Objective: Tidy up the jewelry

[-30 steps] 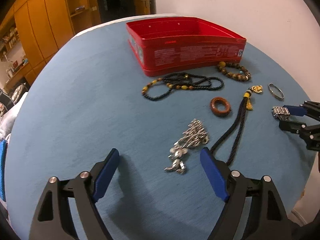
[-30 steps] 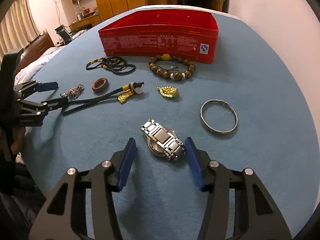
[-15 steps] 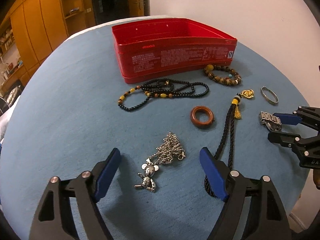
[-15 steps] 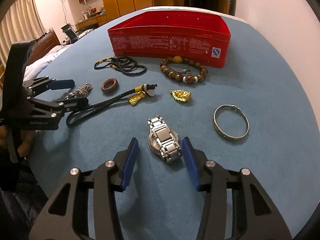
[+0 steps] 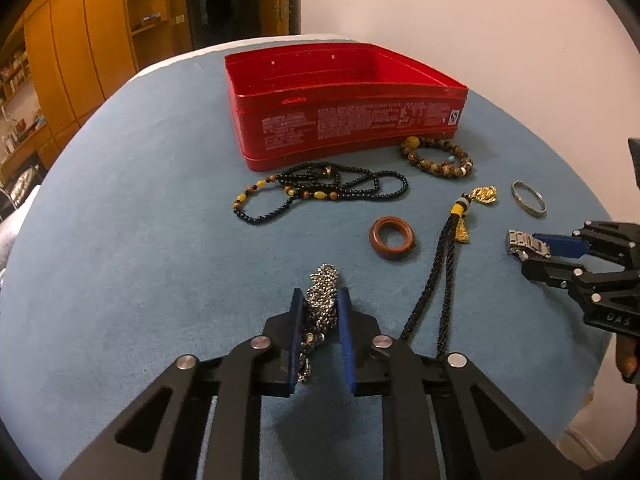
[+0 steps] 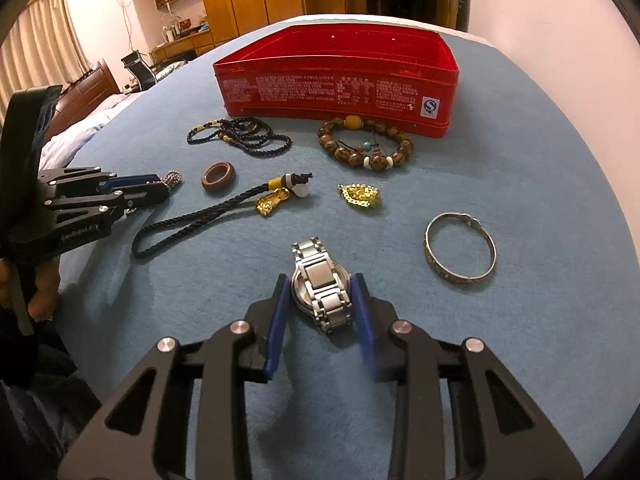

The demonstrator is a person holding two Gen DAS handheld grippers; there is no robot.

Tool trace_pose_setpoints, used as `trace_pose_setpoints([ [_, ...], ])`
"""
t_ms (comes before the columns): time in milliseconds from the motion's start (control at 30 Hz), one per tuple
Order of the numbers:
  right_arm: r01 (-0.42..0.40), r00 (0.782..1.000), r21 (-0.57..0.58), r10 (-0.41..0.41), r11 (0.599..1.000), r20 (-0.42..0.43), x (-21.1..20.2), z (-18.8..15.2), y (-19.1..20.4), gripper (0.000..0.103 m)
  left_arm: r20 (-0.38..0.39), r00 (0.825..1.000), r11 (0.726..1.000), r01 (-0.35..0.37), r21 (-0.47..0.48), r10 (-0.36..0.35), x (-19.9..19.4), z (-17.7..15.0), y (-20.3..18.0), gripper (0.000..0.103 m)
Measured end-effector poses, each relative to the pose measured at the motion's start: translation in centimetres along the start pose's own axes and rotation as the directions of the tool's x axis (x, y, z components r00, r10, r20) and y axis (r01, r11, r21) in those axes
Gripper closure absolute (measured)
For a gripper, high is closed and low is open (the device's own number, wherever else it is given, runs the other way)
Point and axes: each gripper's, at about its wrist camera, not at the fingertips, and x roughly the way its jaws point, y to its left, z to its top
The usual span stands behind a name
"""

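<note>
Your left gripper (image 5: 320, 300) was closing w/ its blue pads pinching the silver chain (image 5: 322, 300), bunched on the blue cloth (image 5: 140, 240). Only the right view showed your right gripper (image 6: 320, 288) closing, pads on both sides of the steel watch (image 6: 322, 284) lying face-down; whether they pressed it yet you couldn't tell. Red tin (image 5: 344, 108), open-topped, sat at the far side, w/ bare cloth to its left. Silver bangle (image 6: 460, 252) lay near the table's right edge.
</note>
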Motion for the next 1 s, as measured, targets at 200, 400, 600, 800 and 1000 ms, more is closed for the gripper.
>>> trace_pose_setpoints([
  [200,-0.006,1.0,0.001,0.006,1.0,0.007,-0.5,0.1,0.3,0.073,0.014,1.0,1.0,0.014,-0.021,-0.013,-1.1,0.1,0.5,0.088],
  [400,-0.013,1.0,0.001,0.013,1.0,0.023,-1.3,0.4,0.5,0.073,0.054,0.998,0.999,0.024,-0.026,-0.022,-2.9,0.5,0.6,0.09],
  [600,-0.016,0.999,0.0,0.016,1.0,0.041,-2.3,0.6,0.6,0.073,0.076,0.997,0.999,0.029,-0.029,-0.026,-4.7,1.1,0.9,0.09],
  [800,-0.021,0.998,-0.014,0.022,1.0,0.063,-3.5,1.5,0.7,0.073,0.092,0.996,0.999,0.012,-0.034,-0.009,-6.1,2.0,1.1,0.091],
  [1000,-0.032,0.996,-0.027,0.034,0.999,0.078,-4.4,3.0,0.7,0.073,0.114,0.993,1.0,0.004,-0.022,-0.001,-7.3,3.4,0.8,0.103],
])
